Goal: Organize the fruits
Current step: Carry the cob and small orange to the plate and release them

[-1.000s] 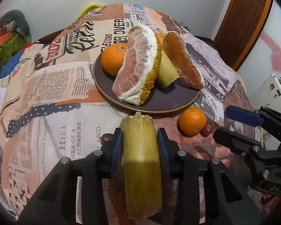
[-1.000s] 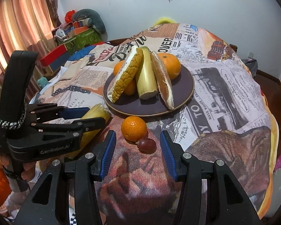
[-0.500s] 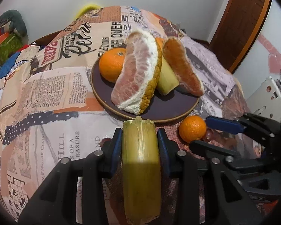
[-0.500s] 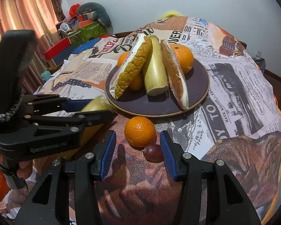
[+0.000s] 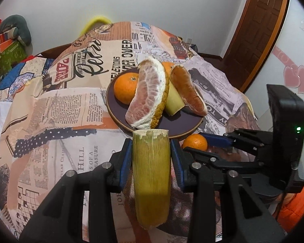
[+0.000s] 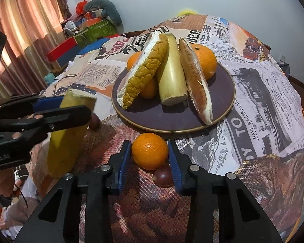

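My left gripper (image 5: 151,147) is shut on a yellow-green sugarcane piece (image 5: 151,180), held above the cloth just short of the dark plate (image 5: 184,124); it also shows in the right wrist view (image 6: 67,133). The plate (image 6: 223,101) holds two pomelo wedges (image 6: 143,73), another cane piece (image 6: 171,75) and oranges (image 6: 205,60). My right gripper (image 6: 150,155) is open, its fingers on either side of a loose orange (image 6: 149,150) on the table, with a dark red grape (image 6: 164,176) beside the right finger.
A second dark grape (image 6: 94,120) lies behind the held cane. The round table (image 6: 263,93) has a newspaper-print cloth. Boxes and a grey cushion (image 6: 103,10) are stacked at the far left, and a wooden door (image 5: 257,30) stands at the right.
My left gripper has lifted the cane piece and moved it toward the plate. My right gripper has moved forward so that its fingers now flank the loose orange.
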`<state>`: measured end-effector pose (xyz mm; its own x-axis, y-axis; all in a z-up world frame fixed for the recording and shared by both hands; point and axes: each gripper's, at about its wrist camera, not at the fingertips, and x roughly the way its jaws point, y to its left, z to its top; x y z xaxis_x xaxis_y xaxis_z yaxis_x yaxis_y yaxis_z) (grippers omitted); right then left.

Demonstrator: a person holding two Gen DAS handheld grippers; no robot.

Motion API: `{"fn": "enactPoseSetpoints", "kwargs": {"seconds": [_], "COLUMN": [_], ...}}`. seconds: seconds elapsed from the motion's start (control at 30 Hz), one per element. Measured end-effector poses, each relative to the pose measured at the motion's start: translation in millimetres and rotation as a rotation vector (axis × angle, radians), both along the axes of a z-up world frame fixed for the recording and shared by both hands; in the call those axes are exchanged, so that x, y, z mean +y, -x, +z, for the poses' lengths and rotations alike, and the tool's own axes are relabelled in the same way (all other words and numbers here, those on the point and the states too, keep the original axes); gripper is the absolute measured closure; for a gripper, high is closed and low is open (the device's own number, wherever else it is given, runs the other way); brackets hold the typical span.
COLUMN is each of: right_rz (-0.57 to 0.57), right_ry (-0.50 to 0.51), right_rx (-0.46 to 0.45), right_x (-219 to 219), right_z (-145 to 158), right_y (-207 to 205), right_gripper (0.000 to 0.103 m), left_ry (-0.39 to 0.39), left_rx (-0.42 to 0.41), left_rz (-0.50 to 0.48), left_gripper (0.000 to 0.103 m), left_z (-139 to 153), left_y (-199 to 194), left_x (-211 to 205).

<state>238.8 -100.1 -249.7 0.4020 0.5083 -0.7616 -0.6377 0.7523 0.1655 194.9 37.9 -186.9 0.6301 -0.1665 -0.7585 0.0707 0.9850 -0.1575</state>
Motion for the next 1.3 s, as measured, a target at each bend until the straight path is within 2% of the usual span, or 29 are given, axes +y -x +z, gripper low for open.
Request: {"fn": "enactPoseSetpoints", "kwargs": {"seconds": [0.2, 0.6, 0.9, 1.3], "right_rz": [-0.018, -0.069, -0.123, -0.179], "right_ry": [-0.043, -0.086, -0.107, -0.100], "right_rx": [-0.019, -0.123, -0.143, -0.130], "right_x": [-9, -29, -48, -60], "right_z": [13, 48, 54, 46], "right_y": [6, 11, 0, -32], "right_gripper": [0.070, 0.070, 0.070, 0.070], "left_ry": [0.019, 0.019, 0.007, 0.038], "left_rx": [-0.024, -0.078, -0.111, -0.095], "left_rz": [0.009, -0.012, -0.054, -0.047], "left_gripper": [0.066, 0.066, 0.066, 0.066], "left_z": [14, 38, 48, 39], "left_y": [4, 3, -20, -53], "left_x": [2, -13, -36, -37]}}
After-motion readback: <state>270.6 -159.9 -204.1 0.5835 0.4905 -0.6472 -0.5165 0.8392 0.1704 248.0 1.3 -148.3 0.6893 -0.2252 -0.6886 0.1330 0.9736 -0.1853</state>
